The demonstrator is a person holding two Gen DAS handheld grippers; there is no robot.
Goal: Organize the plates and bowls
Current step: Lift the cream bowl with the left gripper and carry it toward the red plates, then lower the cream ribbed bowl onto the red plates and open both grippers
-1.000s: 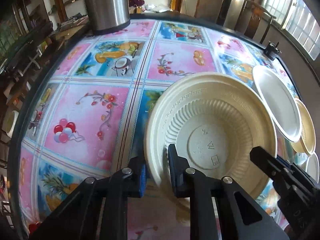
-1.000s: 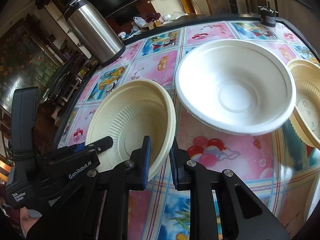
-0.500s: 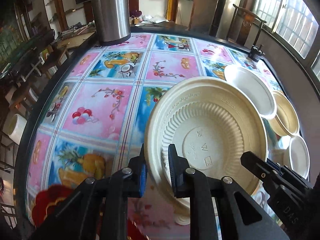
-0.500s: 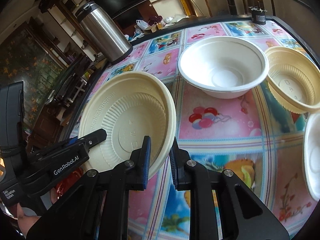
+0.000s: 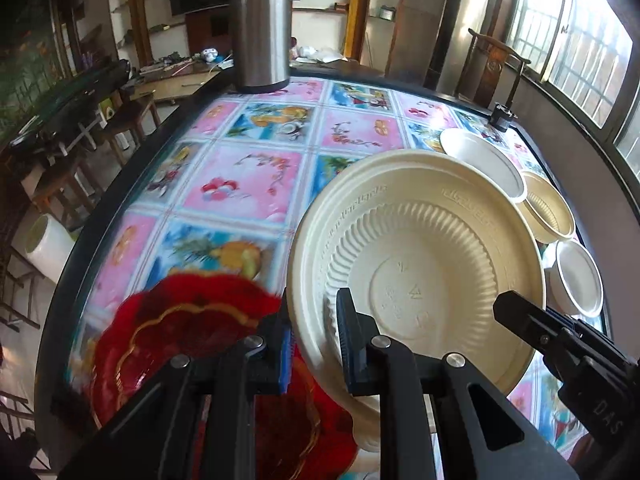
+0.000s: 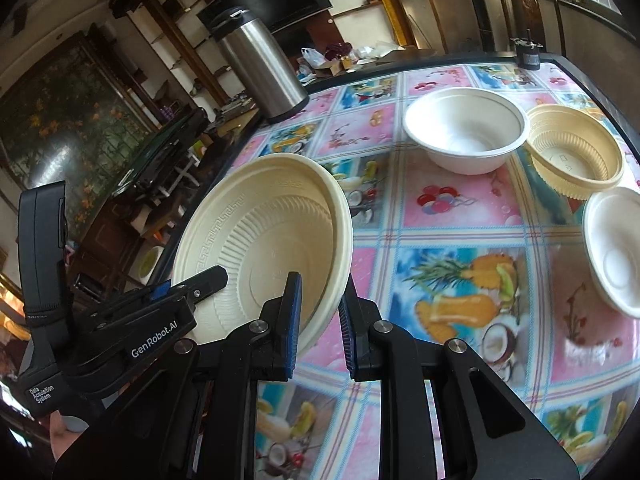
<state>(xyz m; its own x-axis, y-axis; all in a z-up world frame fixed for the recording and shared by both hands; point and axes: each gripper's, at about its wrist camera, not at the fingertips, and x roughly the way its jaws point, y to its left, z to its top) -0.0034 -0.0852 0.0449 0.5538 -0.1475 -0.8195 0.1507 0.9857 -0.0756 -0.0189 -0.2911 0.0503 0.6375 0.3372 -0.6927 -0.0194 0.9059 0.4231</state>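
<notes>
Cream plate (image 5: 416, 276) in air above table (image 5: 248, 168), beside red dish (image 5: 192, 344). Left gripper (image 5: 314, 344) and right gripper (image 6: 320, 320) each pinching opposite rim. Keep hands level, matched pace; steer wide of white bowl (image 6: 464, 132) past red dish.

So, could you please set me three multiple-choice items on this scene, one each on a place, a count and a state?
1. Where does the steel thermos stand?
A. at the table's far edge
B. inside a bowl
C. on the floor

2. How many bowls rest on the tablecloth in the right wrist view?
A. one
B. three
C. five

3. How is the cream plate held?
A. lying flat, untouched
B. rim pinched by both hand-held grippers
C. stacked under a bowl

Answers:
1 A, it stands beyond the bowls at the far rim.
2 B, large white bowl, ribbed cream bowl, small white bowl.
3 B, left hand-held gripper and right hand-held gripper each clamp its rim.
</notes>
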